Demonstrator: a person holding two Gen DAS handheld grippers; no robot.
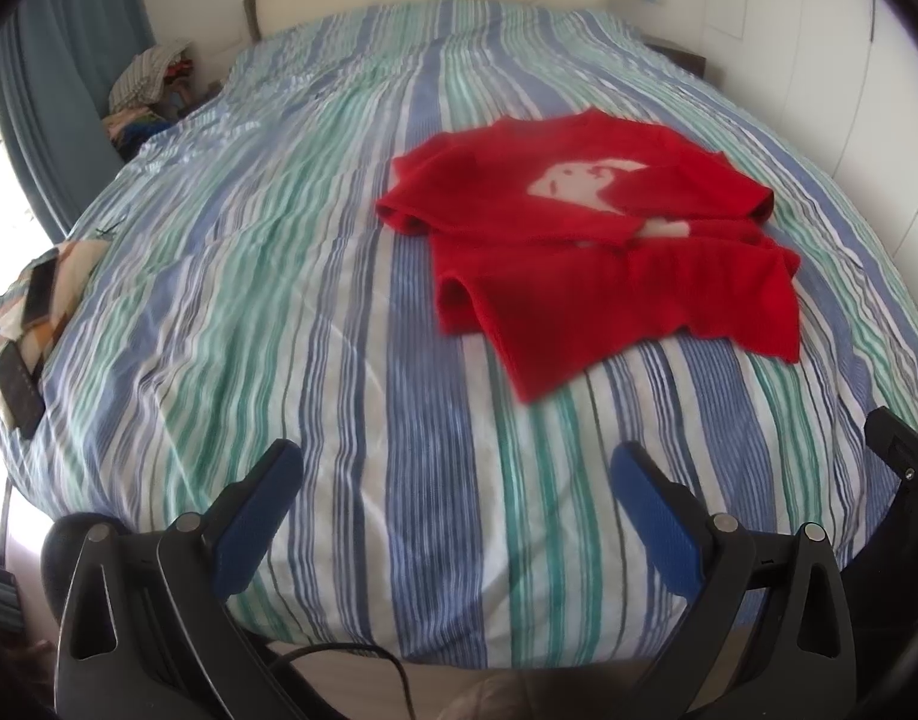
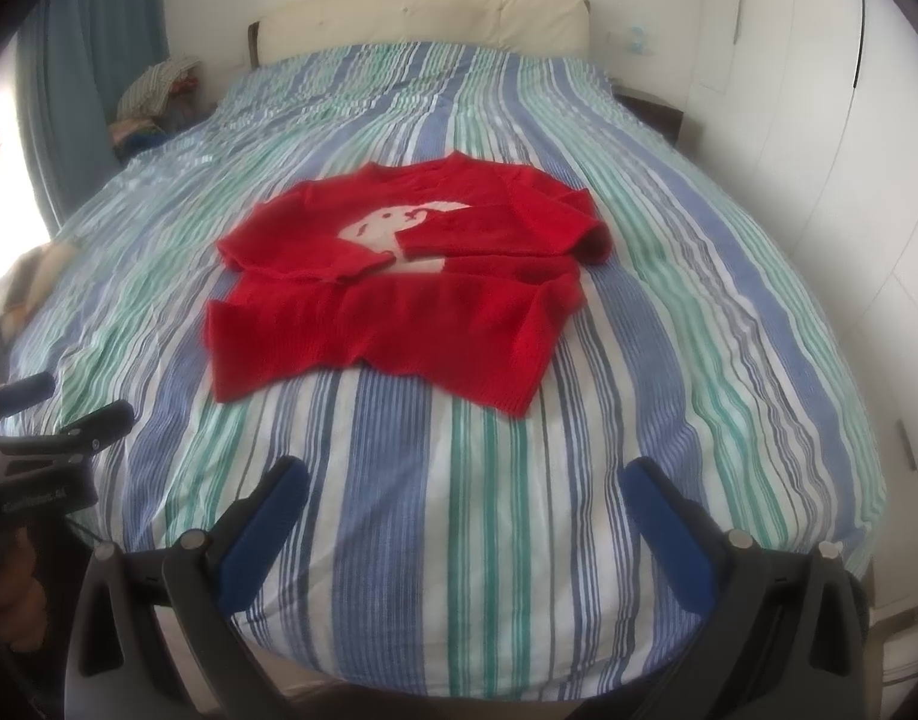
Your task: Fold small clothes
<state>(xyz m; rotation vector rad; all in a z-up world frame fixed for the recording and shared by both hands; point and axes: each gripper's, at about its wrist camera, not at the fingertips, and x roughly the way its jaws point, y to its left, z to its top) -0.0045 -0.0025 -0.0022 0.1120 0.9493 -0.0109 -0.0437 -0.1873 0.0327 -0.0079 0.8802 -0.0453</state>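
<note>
Sweater (image 2: 393,294) mid-bed (image 2: 399,540) (hem nearest); left tongs (image 1: 453,468), right tongs (image 2: 465,480) spread, empty.

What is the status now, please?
Left gripper open, empty. Right gripper open, empty. Red sweater on striped bed, sleeves folded in. Nothing blocking.

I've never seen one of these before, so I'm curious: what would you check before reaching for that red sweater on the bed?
1. Left gripper jaws open and holding nothing: ok.
2. Right gripper jaws open and holding nothing: ok.
3. Red knitted sweater with a white animal picture within view of both cameras: ok.
4. Sweater lying flat: not ok, both sleeves are folded across the front and the hem is rumpled.
5. Blue, green and white striped bed cover bare between the jaws and the sweater: ok.
</note>
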